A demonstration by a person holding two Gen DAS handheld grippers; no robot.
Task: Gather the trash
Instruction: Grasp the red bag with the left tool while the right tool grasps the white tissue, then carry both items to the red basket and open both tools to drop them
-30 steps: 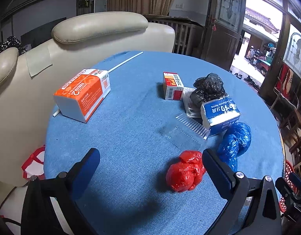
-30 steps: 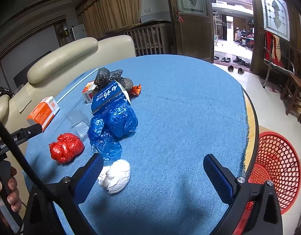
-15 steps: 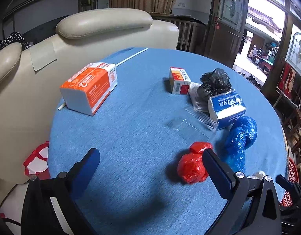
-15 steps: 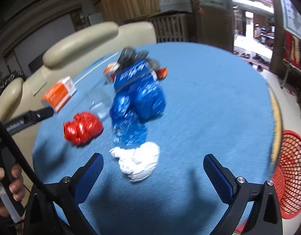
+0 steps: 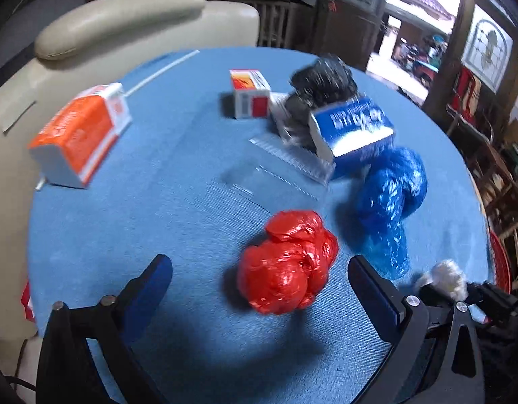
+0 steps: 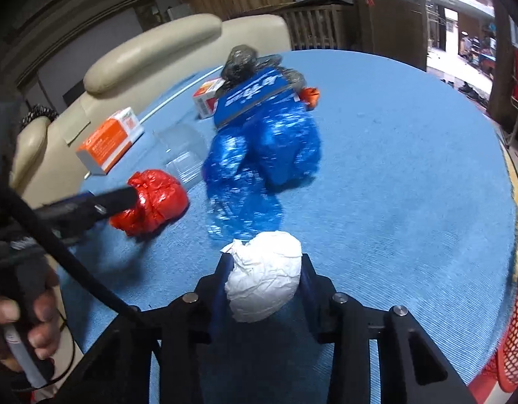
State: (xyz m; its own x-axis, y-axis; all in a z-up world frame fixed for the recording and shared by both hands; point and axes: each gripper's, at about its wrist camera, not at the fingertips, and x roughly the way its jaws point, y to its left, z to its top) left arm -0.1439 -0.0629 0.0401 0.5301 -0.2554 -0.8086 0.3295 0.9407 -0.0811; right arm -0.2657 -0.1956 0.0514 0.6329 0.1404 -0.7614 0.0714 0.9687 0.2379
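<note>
A round table (image 5: 131,235) covered in blue cloth carries the litter. On it lie an orange-and-white carton (image 5: 80,134) near the sofa-side edge, a small red-and-white box (image 5: 250,92), a black bag (image 5: 321,82) touching a blue carton (image 5: 351,131), and a clear plastic tray (image 5: 279,168). Nearer the front sit a red bag (image 5: 287,262), a blue bag (image 5: 390,202) and a white wad (image 6: 264,284).
</note>
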